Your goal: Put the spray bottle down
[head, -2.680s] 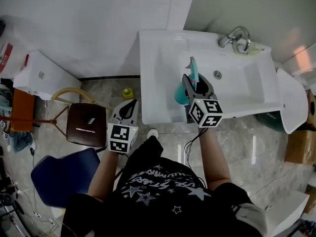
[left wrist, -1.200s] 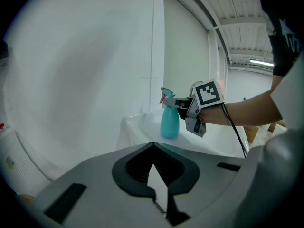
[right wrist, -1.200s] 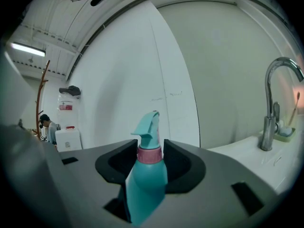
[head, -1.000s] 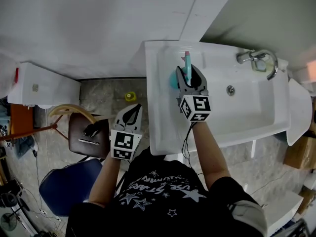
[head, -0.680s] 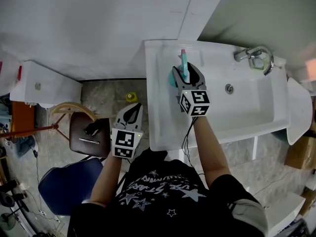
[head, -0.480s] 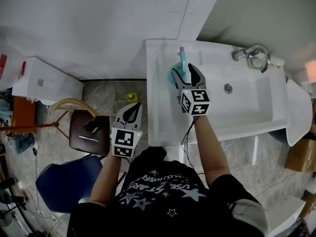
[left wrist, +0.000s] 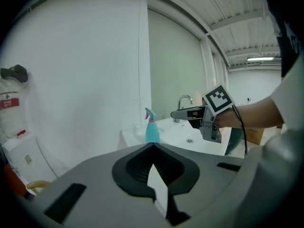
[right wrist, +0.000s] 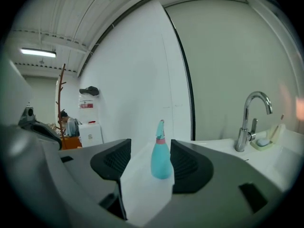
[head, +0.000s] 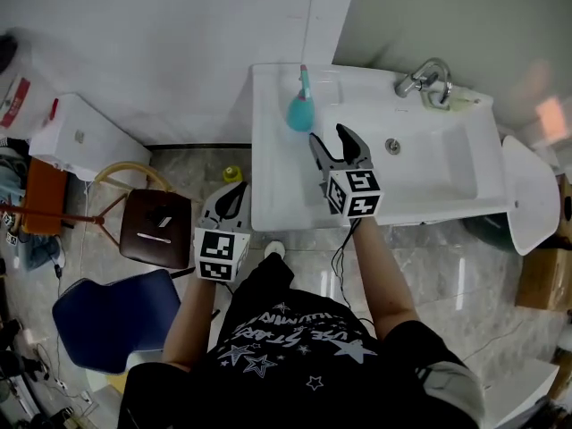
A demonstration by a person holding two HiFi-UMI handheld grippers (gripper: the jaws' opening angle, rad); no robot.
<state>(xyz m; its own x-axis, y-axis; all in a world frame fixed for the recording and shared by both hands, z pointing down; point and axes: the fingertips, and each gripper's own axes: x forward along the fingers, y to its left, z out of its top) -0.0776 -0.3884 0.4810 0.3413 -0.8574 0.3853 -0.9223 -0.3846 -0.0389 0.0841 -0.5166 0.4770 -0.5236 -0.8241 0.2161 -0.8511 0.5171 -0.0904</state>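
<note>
The teal spray bottle (head: 298, 110) with a pink collar stands upright on the back left corner of the white sink (head: 268, 181). My right gripper (head: 329, 135) hangs over the sink's left part, a short way nearer me than the bottle. Its jaws are open and nothing is between them. The right gripper view shows the bottle (right wrist: 161, 158) ahead, framed by the two apart pads of the right gripper (right wrist: 148, 164). My left gripper (head: 235, 189) hovers over the floor left of the sink, its jaws shut and holding nothing. The left gripper view shows the bottle (left wrist: 152, 129) and the right gripper (left wrist: 190, 113) beyond the left gripper (left wrist: 153, 148).
A chrome faucet (head: 422, 74) and a soap dish (head: 451, 96) sit at the sink's back right. On the floor to the left are a brown stool (head: 156, 226), a blue chair (head: 107, 315), a white box (head: 76, 137) and a small yellow object (head: 231, 170).
The right gripper's jaws have opened off the bottle and drawn back toward me. The bottle stays standing on the sink corner. The left gripper has shifted a little.
</note>
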